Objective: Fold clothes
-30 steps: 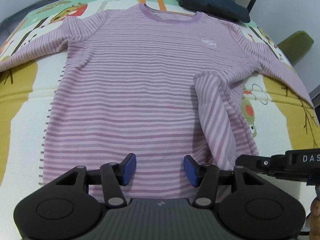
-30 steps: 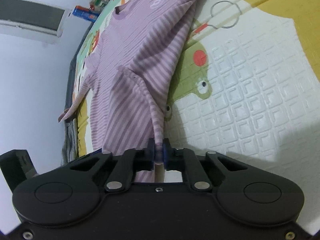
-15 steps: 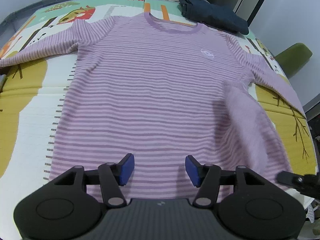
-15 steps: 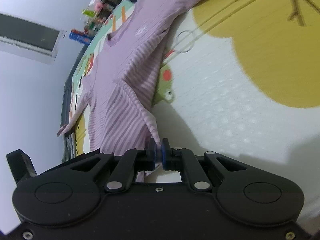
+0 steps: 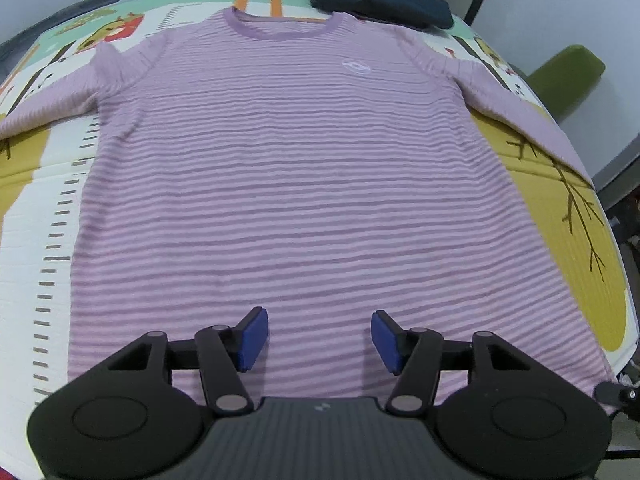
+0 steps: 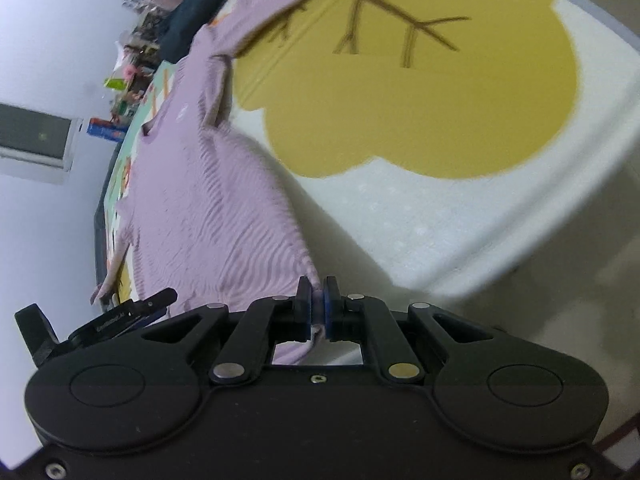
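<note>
So the purple striped shirt [image 5: 296, 184] is spread flat, front up, on the play mat [image 5: 560, 216]. Its bottom corner is pinched tight by the right gripper [image 6: 318, 304]. The left gripper [image 5: 319, 340] is held wide apart, empty, over the hem.

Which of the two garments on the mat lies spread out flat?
The purple striped shirt, spread open across the mat's middle. The dark navy garment lies bunched beyond its collar at the far edge.
</note>
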Tool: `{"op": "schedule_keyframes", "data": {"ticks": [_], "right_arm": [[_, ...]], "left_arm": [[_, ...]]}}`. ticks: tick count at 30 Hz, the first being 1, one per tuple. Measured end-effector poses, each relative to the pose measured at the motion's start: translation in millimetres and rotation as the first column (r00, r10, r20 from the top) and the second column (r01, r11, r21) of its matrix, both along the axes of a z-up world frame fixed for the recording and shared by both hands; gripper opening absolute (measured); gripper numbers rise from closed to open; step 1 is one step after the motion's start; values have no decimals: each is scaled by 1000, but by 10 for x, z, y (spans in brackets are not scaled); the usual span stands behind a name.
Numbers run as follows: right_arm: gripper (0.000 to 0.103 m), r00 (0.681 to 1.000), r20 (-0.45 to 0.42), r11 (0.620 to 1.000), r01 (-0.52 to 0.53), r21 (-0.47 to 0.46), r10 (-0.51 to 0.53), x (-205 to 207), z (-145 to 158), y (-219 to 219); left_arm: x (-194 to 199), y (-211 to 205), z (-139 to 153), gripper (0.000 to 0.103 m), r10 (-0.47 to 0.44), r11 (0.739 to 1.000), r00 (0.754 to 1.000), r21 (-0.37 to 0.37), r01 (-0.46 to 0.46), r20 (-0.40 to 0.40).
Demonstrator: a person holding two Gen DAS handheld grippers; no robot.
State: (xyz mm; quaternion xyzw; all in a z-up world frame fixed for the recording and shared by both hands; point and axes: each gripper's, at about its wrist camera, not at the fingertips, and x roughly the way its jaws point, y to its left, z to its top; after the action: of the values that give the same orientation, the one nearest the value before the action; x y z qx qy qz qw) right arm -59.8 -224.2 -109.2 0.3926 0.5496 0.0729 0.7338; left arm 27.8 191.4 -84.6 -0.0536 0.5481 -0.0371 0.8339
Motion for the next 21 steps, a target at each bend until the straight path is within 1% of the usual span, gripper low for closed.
{"op": "schedule_keyframes", "data": {"ticks": [5, 7, 9, 10, 11, 12, 15, 16, 18, 19, 21], "right_arm": [[6, 999, -32, 1000, -17, 26, 18, -112, -79, -89], [7, 999, -51, 1000, 3, 4, -2, -122, -144, -107], [10, 998, -62, 999, 13, -45, -16, -122, -166, -85], [10, 999, -48, 997, 11, -77, -15, -117, -127, -61], [12, 999, -32, 994, 9, -111, -12, -113, -81, -34], [13, 1000, -15, 987, 10, -162, -12, -125, -17, -15], [14, 999, 25, 947, 31, -321, -25, -146, 182, 37], [17, 999, 36, 936, 39, -351, -29, -155, 238, 59], [20, 999, 51, 960, 9, -278, 5, -161, 290, 96], [23, 997, 55, 983, -40, -179, 50, -154, 284, 167], [24, 992, 70, 993, -104, -50, 108, -141, 221, 391]], "left_arm": [[12, -6, -6, 62, -18, 1000, 1000, 21, 18, -7], [11, 21, -20, 62, -27, 999, 999, 35, 28, -17], [3, 56, -34, 62, -38, 998, 999, 48, 39, -22], [-6, 87, -39, 62, -42, 998, 999, 47, 43, -22], [-10, 128, -46, 62, -44, 998, 999, 42, 45, -22], [-14, 170, -52, 62, -46, 998, 999, 37, 47, -22], [-46, 311, -74, 62, -47, 999, 999, 14, 47, -16], [-73, 357, -77, 62, -45, 999, 999, 3, 45, -12], [-130, 450, -83, 62, -41, 999, 999, -21, 41, -4], [-175, 498, -80, 62, -44, 998, 999, -33, 44, 4], [-272, 570, -59, 62, -50, 997, 998, -50, 51, 25]]}}
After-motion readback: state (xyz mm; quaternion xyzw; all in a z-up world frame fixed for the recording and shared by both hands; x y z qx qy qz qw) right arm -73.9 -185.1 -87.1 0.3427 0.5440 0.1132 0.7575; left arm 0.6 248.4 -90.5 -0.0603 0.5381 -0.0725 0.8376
